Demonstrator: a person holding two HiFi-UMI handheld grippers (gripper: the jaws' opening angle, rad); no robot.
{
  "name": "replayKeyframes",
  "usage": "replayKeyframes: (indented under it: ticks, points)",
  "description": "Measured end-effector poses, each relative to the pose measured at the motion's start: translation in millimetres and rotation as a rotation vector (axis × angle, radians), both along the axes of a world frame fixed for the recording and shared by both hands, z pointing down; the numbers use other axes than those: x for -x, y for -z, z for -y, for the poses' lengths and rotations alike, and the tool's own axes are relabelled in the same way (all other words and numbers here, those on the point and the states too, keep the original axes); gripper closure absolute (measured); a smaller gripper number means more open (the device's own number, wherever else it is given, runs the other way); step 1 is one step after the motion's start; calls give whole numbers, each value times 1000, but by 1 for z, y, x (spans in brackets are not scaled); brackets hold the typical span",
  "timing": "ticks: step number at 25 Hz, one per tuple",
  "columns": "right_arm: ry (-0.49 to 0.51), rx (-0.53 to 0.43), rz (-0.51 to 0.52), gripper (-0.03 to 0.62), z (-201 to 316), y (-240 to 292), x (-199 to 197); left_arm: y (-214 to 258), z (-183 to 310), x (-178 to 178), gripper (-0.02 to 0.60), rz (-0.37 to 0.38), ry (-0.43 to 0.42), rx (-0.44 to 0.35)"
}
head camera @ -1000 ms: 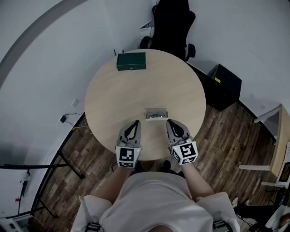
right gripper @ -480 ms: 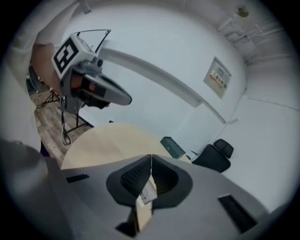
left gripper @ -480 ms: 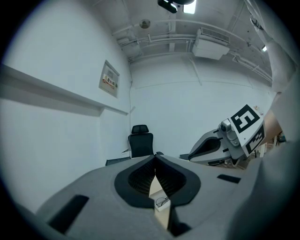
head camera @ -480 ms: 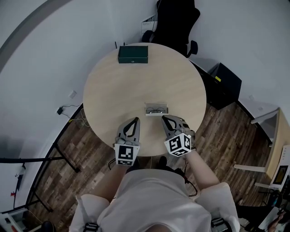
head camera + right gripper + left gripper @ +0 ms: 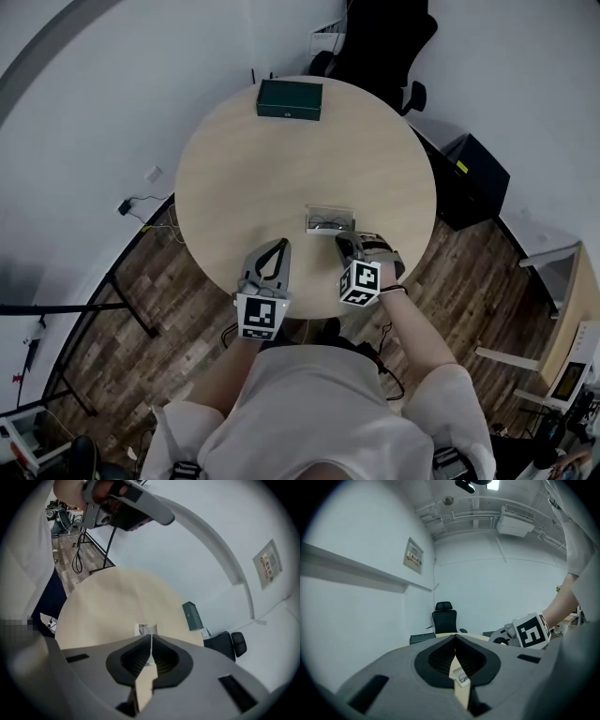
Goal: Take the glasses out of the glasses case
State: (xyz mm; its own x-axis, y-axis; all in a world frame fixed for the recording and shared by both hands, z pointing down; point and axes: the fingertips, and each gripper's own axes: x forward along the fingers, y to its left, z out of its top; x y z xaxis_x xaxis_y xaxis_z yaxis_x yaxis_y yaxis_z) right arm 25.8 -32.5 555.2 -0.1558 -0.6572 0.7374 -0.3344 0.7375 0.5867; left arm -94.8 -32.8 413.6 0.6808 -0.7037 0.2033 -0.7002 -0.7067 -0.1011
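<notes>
Two grippers, jaws pressed together on nothing; the glasses have not been taken out.
The glasses case (image 5: 312, 217) lies on the round table (image 5: 281, 150) with the glasses (image 5: 328, 223) inside, just ahead of the right gripper (image 5: 345, 240); the left gripper (image 5: 280, 244) sits nearby. Reaching, gripping and lifting all remain. The head view shows both tools' spacing; the right gripper view lines the case up just beyond its closed tips.

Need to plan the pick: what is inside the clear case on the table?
A pair of glasses lies inside the clear case; whether the case is open or closed is too small to tell.
</notes>
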Motion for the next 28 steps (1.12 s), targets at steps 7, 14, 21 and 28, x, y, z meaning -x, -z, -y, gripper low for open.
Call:
replayKeyframes:
  ticks: [7, 14, 21, 28]
  points:
    - [-33, 108, 24, 577, 18, -35, 0, -15, 0, 6, 573, 11, 14, 44]
    - [-7, 163, -26, 479, 40, -67, -5, -21, 0, 6, 572, 23, 26, 35]
    - [-15, 221, -40, 480, 62, -100, -12, -26, 4, 12, 572, 23, 47, 42]
    - [-18, 284, -44, 487, 78, -127, -14, -39, 14, 23, 572, 28, 91, 75]
